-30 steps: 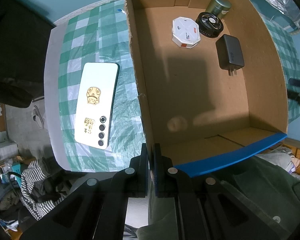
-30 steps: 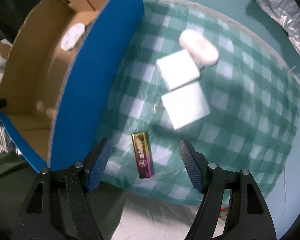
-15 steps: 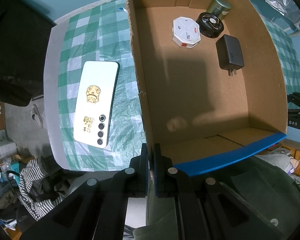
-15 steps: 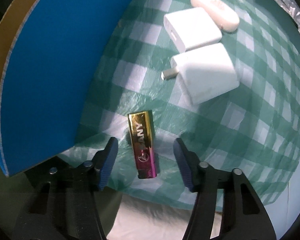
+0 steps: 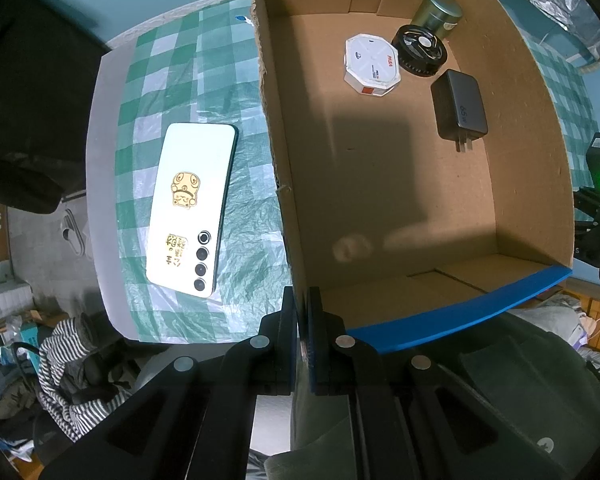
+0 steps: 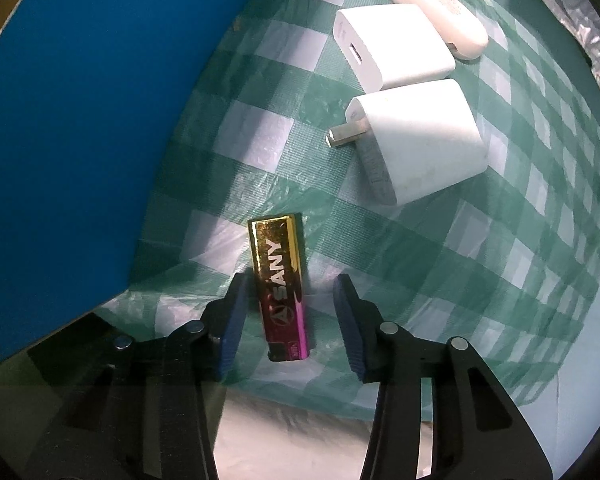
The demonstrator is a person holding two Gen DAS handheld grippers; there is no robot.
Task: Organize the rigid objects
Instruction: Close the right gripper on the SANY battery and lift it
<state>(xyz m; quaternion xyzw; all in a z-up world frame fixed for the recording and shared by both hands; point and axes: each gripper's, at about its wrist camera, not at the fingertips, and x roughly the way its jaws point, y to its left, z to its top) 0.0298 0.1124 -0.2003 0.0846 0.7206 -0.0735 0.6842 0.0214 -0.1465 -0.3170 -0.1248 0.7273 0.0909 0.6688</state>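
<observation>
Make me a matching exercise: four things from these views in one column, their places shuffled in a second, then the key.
Things
1. black charger
2. white phone
3. gold and pink lighter
4. white oval case

Places
A. on the checked cloth, left of the cardboard box in the left wrist view
B. on the cloth, between the closing jaws of the right gripper, not yet pinched
C. inside the cardboard box
D. on the cloth, beside a white charger

Pairs: 1-C, 2-A, 3-B, 4-D
</observation>
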